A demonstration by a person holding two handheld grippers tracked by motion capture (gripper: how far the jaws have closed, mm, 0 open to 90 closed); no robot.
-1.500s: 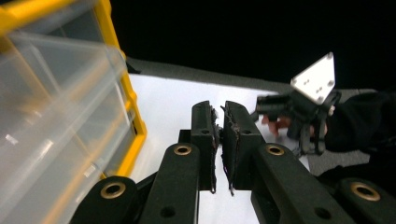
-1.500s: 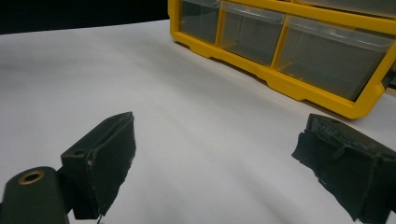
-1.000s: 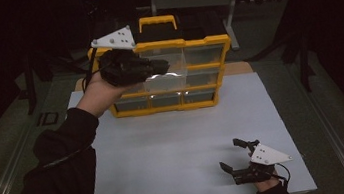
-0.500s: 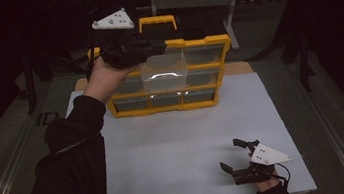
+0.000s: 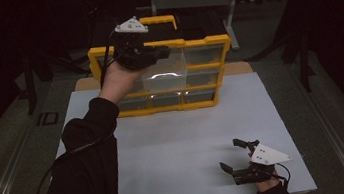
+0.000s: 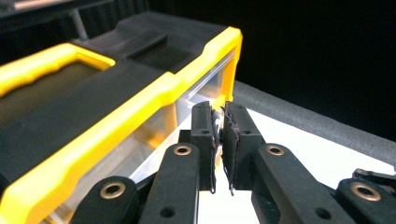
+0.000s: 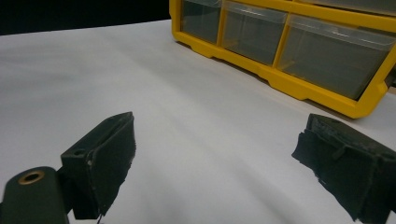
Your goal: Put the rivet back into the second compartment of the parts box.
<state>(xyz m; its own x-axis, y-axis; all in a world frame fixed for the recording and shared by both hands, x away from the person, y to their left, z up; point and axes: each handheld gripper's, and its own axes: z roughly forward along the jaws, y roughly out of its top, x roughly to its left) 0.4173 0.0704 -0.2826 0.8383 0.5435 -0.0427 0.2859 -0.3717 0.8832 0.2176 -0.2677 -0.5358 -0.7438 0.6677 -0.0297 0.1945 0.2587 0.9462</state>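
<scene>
A yellow organiser box point(image 5: 204, 47) with clear drawers and a black top stands at the back of the white table top point(image 5: 182, 151). My left gripper point(image 5: 166, 52) is held up in front of the box's upper drawers and points right. In the left gripper view its jaws point(image 6: 219, 109) are shut with nothing between them, beside the box's yellow top edge point(image 6: 140, 102). My right gripper point(image 5: 229, 155) rests low at the front right of the table. Its jaws point(image 7: 215, 140) stand wide open over bare white surface, and the box's lower drawers point(image 7: 252, 32) lie ahead of it.
A yellow carry handle point(image 5: 160, 20) tops the box. One clear middle drawer point(image 5: 165, 77) looks brighter and seems to stick out a little. Dark floor and metal frame legs surround the table. White surface lies between the box and my right gripper.
My left hand has carried its shut gripper to the right along the box's upper front. The right gripper has stayed where it was, still open.
</scene>
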